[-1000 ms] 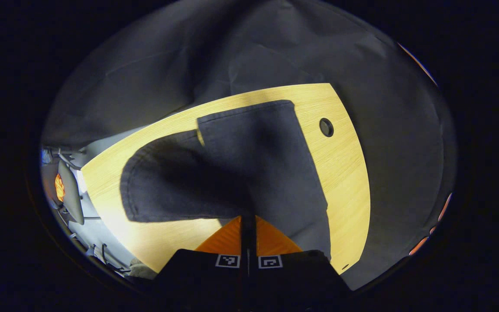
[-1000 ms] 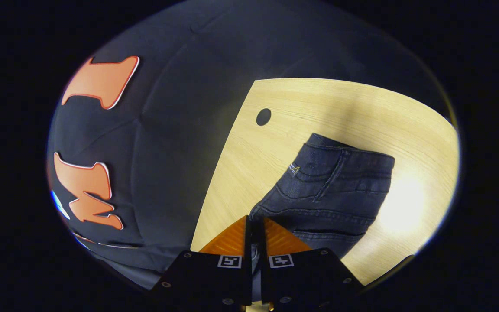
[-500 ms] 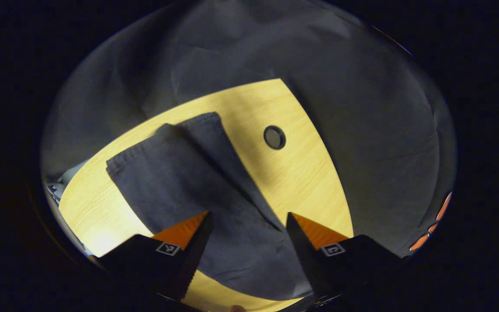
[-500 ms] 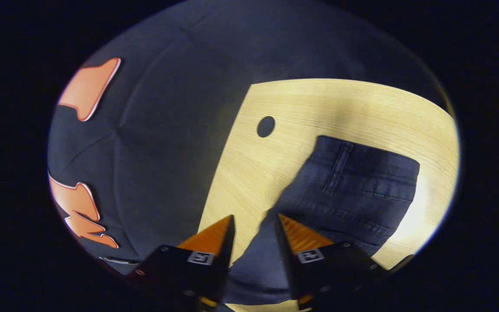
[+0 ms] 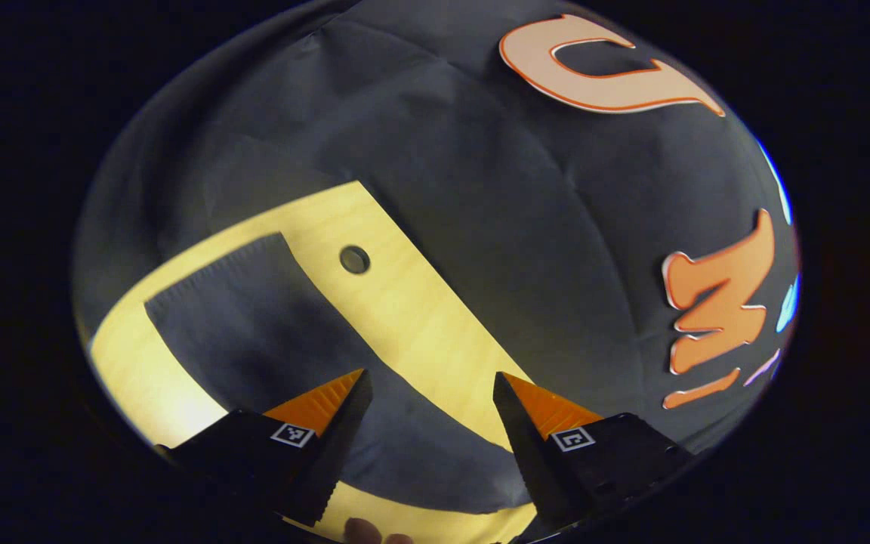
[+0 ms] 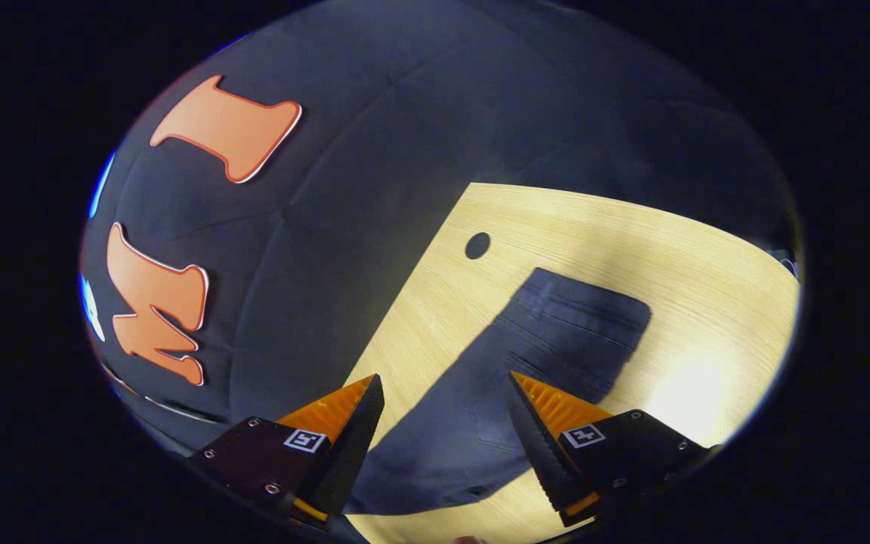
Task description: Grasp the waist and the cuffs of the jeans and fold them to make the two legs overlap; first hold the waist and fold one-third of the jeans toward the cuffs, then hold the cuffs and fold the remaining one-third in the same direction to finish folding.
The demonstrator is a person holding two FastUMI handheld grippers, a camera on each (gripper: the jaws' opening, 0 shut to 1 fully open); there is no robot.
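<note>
Nearest the lens in the left gripper view, the left claw stands spread wide, gripping nothing, raised above the dark blue denim jeans. In the right gripper view the right claw is likewise parted and empty, hanging over the same garment.

Beyond the fingers, the jeans lie flat on the pale wood-grain counter as one long band, legs seemingly stacked. Their hemmed cuffs reach away from the left claw; the seamed waist reaches away from the right claw. Farther on, a small round cable hole sits in the counter near its far edge, close to the jeans, with the black cloth wall behind.

Judging from this layout, the leg-overlap fold looks finished and released, and the thirds have not yet begun. The next move calls for both claws to travel to the waist, close on its two corners through all layers, then carry it toward the cuffs without dragging the lower cloth askew.
</note>
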